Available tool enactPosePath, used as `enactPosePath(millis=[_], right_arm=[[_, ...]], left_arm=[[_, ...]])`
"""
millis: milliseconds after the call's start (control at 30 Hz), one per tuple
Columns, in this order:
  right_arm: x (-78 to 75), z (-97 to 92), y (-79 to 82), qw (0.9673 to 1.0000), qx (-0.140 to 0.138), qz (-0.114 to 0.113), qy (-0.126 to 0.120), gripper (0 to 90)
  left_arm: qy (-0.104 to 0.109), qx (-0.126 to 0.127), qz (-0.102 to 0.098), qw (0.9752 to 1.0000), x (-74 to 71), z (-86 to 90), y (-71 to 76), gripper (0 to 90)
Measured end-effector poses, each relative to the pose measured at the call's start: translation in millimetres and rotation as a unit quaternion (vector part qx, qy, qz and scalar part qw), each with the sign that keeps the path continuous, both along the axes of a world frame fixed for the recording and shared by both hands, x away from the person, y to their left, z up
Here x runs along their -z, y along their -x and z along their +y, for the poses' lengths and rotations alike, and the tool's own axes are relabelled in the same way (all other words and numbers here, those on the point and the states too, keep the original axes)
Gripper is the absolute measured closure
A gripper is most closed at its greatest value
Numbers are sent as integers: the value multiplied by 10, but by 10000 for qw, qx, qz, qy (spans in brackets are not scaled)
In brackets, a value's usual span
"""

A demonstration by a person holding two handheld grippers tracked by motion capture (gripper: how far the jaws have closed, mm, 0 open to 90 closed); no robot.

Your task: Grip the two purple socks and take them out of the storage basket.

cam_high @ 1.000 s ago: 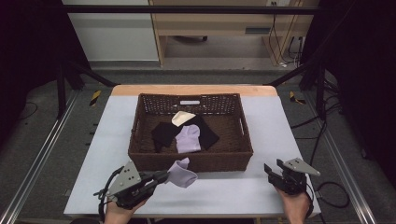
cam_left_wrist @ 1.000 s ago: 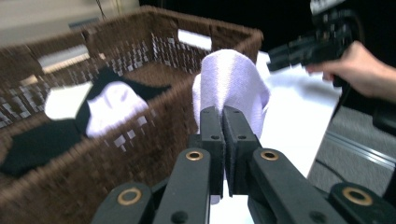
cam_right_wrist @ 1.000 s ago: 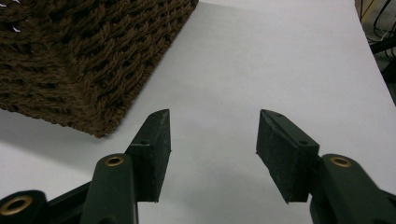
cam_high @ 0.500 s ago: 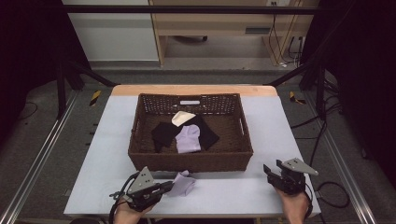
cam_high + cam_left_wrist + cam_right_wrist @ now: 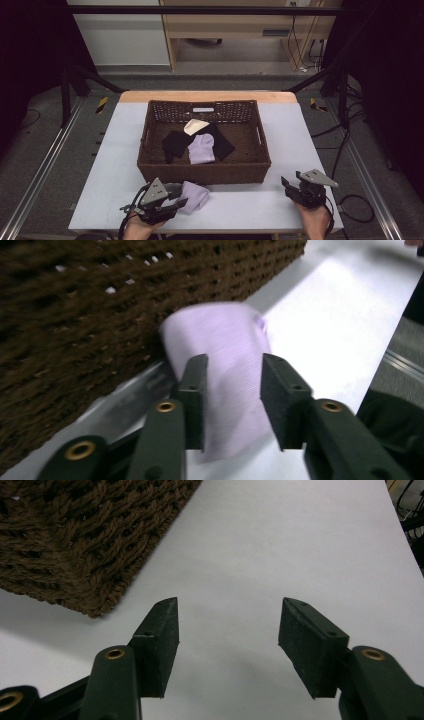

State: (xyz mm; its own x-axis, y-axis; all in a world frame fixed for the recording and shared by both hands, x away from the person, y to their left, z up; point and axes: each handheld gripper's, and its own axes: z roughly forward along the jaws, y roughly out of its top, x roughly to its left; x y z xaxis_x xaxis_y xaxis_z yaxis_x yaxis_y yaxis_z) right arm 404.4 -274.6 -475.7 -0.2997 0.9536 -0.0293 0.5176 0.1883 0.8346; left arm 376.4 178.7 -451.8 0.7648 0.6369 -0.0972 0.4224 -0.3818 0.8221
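Observation:
A lilac sock (image 5: 196,195) lies on the white table (image 5: 115,165), against the front wall of a brown wicker basket (image 5: 205,172). My left gripper (image 5: 179,199) rests low over the sock's near end. In the left gripper view the sock (image 5: 220,335) runs between the jaws of the left gripper (image 5: 232,375), which have just been opening and stand apart from it. My right gripper (image 5: 289,184) sits at the front right of the table. Seen in its own view, the right gripper (image 5: 227,625) holds nothing; its jaws have just been opening over bare table.
Inside the basket lie a second lilac sock (image 5: 201,149), black cloth (image 5: 175,142) and a cream piece (image 5: 195,126). The basket's woven wall (image 5: 75,315) stands close to my left gripper, and its corner (image 5: 85,530) lies ahead-left of my right gripper. Cables trail off the table's right edge.
The left gripper came down toward the table with the lilac sock, then its jaws opened and let it go. The right gripper stayed in place while its jaws parted.

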Motion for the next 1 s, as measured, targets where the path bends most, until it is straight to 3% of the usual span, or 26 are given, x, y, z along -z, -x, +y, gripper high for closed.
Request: enactPosePath(millis=[267,567,733,833,933,1000], right_arm=[[-4,-13,3,10000,7,-16,-74,417],[-14,-10,6,10000,18,-35,-39,415],[-23,-19,2,10000,22,-49,-63,415],[-31,-18,3,9999,22,-76,-68,413],[-32,-16,-1,9999,25,-85,-60,413],[-35,-6,-5,9999,28,-70,-66,414]], left_arm=[[368,-250,-293,9986,-252,100,12,523],[537,-330,-506,9967,-488,106,-58,502],[738,-341,-782,9936,-725,98,-90,487],[779,-356,-946,9918,-918,65,-176,482],[796,-365,-973,9914,-1002,44,-248,479],[835,-380,-907,9916,-1097,4,-381,473]])
